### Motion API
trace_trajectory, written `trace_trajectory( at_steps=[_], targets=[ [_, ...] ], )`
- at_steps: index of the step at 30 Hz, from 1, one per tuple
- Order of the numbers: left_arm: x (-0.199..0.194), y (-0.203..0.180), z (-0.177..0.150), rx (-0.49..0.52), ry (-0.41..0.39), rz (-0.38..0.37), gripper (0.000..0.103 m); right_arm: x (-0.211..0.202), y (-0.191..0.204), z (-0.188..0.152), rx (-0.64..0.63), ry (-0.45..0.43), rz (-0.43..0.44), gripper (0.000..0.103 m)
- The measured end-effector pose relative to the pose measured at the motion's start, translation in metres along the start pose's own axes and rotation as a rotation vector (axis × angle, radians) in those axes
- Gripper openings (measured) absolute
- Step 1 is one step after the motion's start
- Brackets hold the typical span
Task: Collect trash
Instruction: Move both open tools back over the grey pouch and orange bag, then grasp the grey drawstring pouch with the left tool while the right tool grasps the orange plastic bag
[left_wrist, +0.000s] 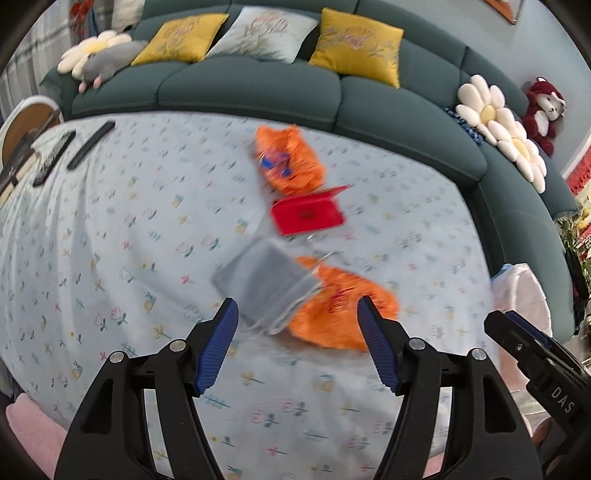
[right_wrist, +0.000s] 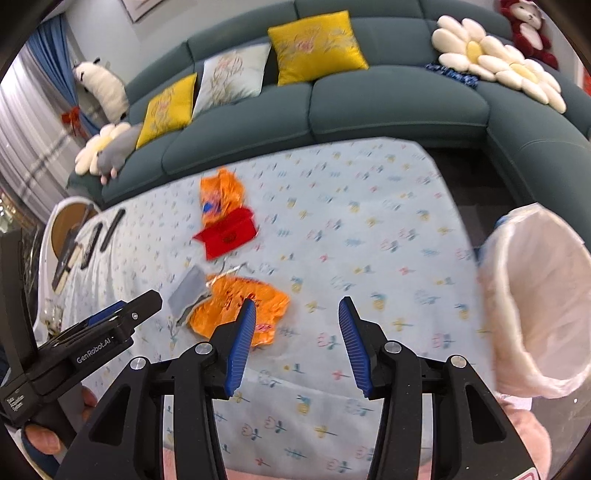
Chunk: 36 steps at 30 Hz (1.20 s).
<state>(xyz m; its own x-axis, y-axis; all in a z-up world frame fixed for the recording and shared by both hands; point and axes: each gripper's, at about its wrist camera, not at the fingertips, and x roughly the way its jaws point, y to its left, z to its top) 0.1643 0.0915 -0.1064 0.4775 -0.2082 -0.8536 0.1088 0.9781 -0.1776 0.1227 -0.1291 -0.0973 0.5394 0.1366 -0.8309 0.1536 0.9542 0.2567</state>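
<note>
Left tongs (left_wrist: 297, 314): hanging wide open over the table in the lower middle of the left view, nothing between the blue pads; the grey pouch and the near orange wrapper are showing in the gap, lying on the cloth beyond the tips.
Right tongs (right_wrist: 295, 314): standing partly open in the lower middle of the right view, gripping nothing; the left pad is overlapping the near orange wrapper's edge in the picture, contact unclear.
Table (left_wrist: 110, 229): wearing a pale flowered cloth and filling the centre of both views; its far edge is running just beside the couch (left_wrist: 258, 88).
Trash: a near orange wrapper (right_wrist: 240, 306), a grey pouch (left_wrist: 266, 288) touching it, a red packet (left_wrist: 308, 216) above them, and a far orange wrapper (left_wrist: 290, 162) towards the far edge.
Bin bag (right_wrist: 543, 295): gaping at the right edge of the right view, beside the table's right side.
Remotes (left_wrist: 70, 151): lying near the table's upper-left corner, well apart from the trash.
Open room: bare cloth is stretching left of the trash and between the trash and the bag.
</note>
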Motion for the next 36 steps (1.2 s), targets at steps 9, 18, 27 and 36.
trace_trajectory(
  at_steps=[9, 18, 27, 36],
  targets=[
    [0.04, 0.025, -0.004, -0.012, 0.079, -0.022, 0.063, 0.06, 0.022, -0.007, -0.016, 0.108, -0.007, 0.046],
    [0.061, 0.035, -0.001, -0.033, 0.112, -0.087, 0.058, 0.102, 0.034, -0.01, -0.022, 0.174, -0.007, 0.046],
    [0.08, 0.033, -0.002, -0.044, 0.147, -0.108, 0.032, 0.116, 0.032, -0.016, -0.011, 0.207, 0.013, 0.042],
    [0.065, 0.027, 0.004, -0.031, 0.109, -0.117, 0.009, 0.108, 0.035, -0.013, -0.004, 0.193, 0.058, 0.021]
  ],
)
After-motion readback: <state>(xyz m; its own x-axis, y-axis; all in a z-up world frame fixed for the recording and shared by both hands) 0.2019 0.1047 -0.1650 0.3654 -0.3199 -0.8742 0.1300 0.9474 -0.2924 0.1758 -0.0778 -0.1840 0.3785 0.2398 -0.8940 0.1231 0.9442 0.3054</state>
